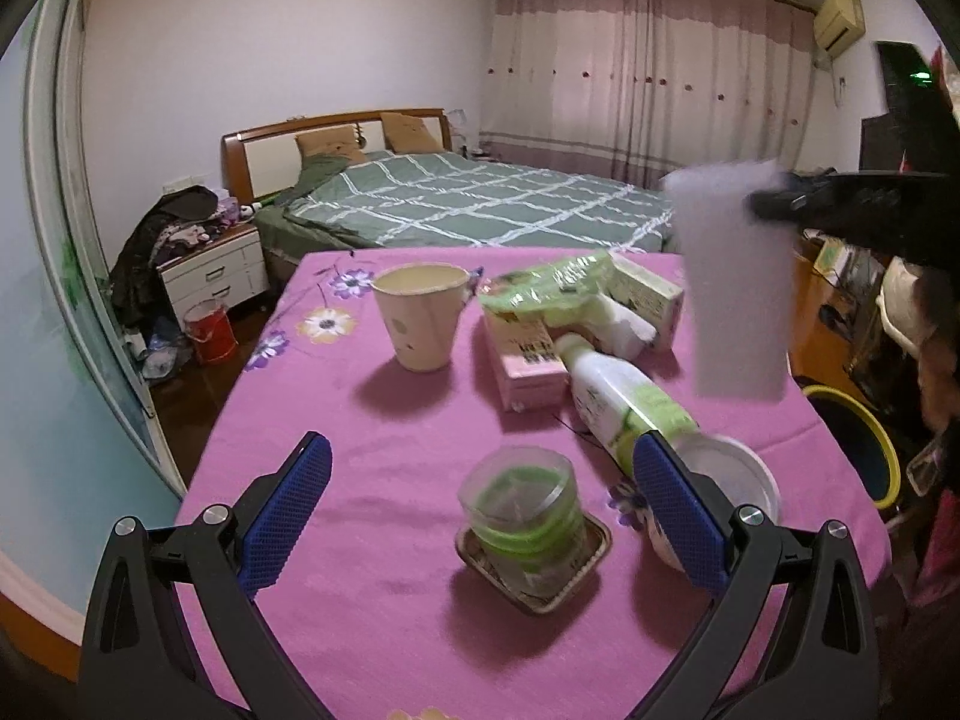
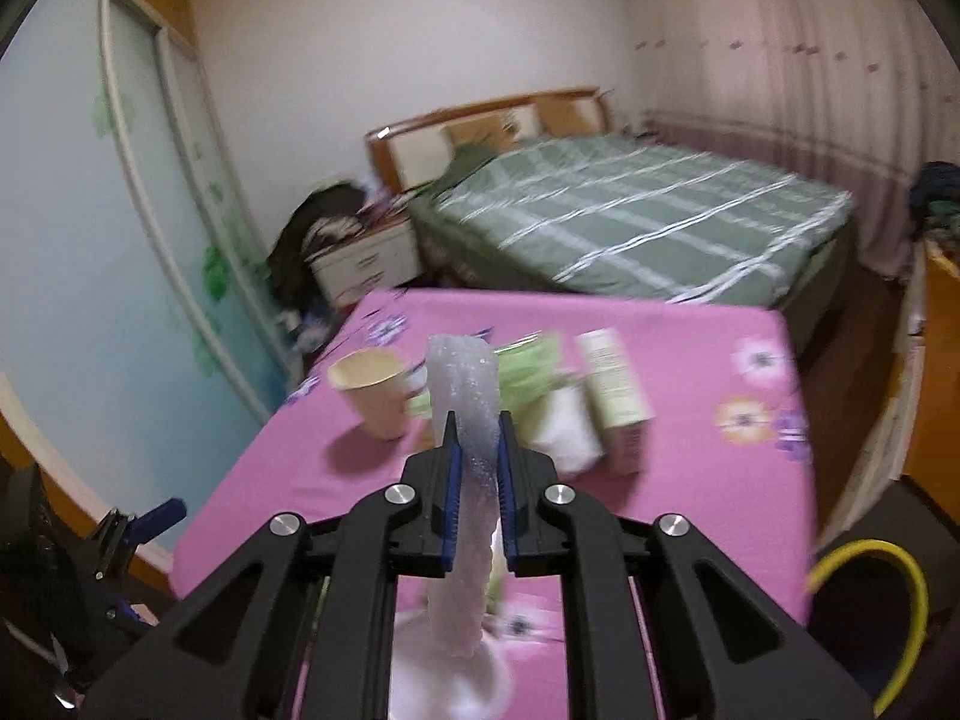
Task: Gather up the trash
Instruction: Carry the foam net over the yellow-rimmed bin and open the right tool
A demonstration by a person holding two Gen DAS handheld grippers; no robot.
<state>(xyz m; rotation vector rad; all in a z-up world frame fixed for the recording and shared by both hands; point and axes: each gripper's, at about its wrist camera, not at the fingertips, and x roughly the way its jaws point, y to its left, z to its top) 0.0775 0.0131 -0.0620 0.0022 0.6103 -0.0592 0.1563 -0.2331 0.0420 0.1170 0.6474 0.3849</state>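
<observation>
The right tool pinches a thin foam sheet above the surface at three o'clock, the left tool gapes empty; the flimsy sheet could slip before the yellow-rimmed bin.

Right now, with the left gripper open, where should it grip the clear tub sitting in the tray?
Grip the clear tub across its round side wall, above the tray rim, coming from the near side. It stands upright between the open left gripper fingers.
</observation>
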